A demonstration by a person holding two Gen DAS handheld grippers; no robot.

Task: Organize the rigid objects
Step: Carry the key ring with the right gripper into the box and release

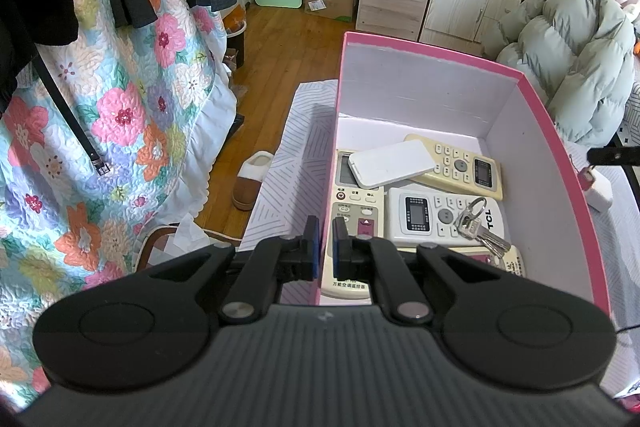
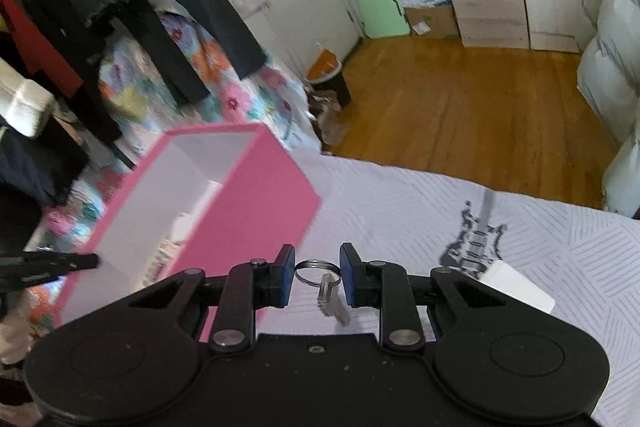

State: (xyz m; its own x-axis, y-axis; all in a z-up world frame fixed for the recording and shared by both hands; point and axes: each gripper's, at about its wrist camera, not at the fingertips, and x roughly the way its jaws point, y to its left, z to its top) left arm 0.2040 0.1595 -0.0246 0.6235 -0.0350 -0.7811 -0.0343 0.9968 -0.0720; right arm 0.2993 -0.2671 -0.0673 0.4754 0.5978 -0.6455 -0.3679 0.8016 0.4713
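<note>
A pink box (image 1: 560, 131) with white inner walls stands on the bed. Inside lie several remote controls (image 1: 424, 215), a white flat case (image 1: 390, 163) and a bunch of keys (image 1: 478, 225). My left gripper (image 1: 326, 227) is shut on the box's left wall, near its front corner. My right gripper (image 2: 317, 263) is shut on the ring of a second set of keys (image 2: 332, 297), which hangs between the pads above the bed, right of the pink box (image 2: 256, 211).
The striped grey bedspread (image 2: 440, 211) has a guitar print (image 2: 476, 239) and a white card (image 2: 516, 285) on it. A floral quilt (image 1: 120, 115) and dark clothes hang at the left. A slipper (image 1: 250, 179) lies on the wooden floor. A puffy jacket (image 1: 568, 39) is at the right.
</note>
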